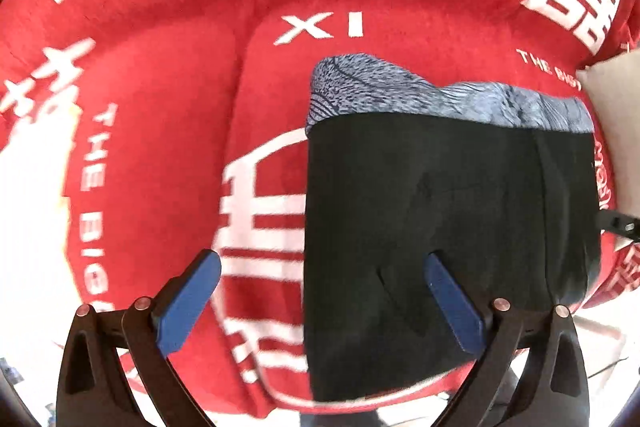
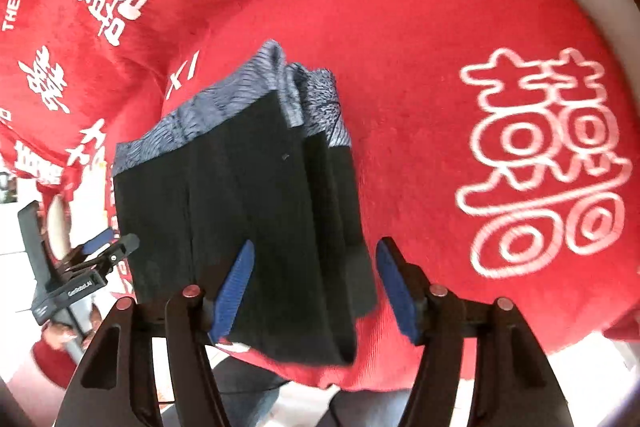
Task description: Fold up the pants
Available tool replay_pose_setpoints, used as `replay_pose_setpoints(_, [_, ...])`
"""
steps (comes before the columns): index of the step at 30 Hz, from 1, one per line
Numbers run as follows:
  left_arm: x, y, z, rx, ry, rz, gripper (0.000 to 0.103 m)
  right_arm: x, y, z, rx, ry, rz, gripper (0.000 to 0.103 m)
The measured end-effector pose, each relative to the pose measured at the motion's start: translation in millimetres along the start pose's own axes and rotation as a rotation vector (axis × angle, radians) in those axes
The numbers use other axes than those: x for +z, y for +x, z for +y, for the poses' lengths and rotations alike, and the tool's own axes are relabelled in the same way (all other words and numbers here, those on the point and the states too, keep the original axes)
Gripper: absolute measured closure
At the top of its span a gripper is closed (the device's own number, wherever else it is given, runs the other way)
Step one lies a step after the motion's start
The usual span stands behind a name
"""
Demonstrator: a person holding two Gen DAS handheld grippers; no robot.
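On the red blanket (image 1: pixel 180 87) your folded black pants (image 1: pixel 448 227) lie flat; left gripper (image 1: pixel 320 267) and right gripper (image 2: pixel 316 259) fingers both spread open, holding nothing.

black pants (image 1: pixel 448 227) – folded into a compact stack, blue-grey patterned waistband showing – lie flat on red cloth (image 1: pixel 200 87).
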State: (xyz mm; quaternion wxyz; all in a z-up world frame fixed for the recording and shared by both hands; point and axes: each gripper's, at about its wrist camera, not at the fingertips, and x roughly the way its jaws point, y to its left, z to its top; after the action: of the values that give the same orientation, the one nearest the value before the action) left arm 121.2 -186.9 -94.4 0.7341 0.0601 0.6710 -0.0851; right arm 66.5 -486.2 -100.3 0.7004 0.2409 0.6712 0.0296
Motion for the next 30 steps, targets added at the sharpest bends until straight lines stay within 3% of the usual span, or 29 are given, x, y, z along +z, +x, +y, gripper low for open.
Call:
replay_pose_setpoints(1, [-3.9, -6.6, 0.4, 0.007, 0.006, 0.001, 0.001, -3.8, -8.1, 6.3, -0.032, -0.008, -0.011, 0.022])
replay_pose_setpoints(9, [-26.7, -50.7, -24.3, 0.068, 0.043, -0.016, 0.001, -31.2, -47.7, 70.4, -0.210, -0.108, -0.108, 0.010])
replay_pose_setpoints(10, [-27.5, -52.2, -27.6, 0.074, 0.045, -0.012, 0.001, -35.2, -50.1, 78.8, -0.238, -0.123, -0.120, 0.000])
replay_pose_setpoints(13, [-32.0, -59.1, -34.4, 0.116, 0.065, -0.001, 0.001, -44.8, -55.9, 89.1, -0.279, -0.137, -0.123, 0.000])
replay_pose_setpoints(18, [-37.3, -70.1, -35.0, 0.114, 0.065, 0.019, 0.001, -52.5, -56.3, 93.6, -0.264, -0.119, -0.060, 0.000])
replay_pose_setpoints(30, [-45.5, -82.2, -46.0, 0.100, 0.082, 0.053, 0.001, -62.4, -60.8, 92.4, -0.294, -0.104, -0.013, 0.000])
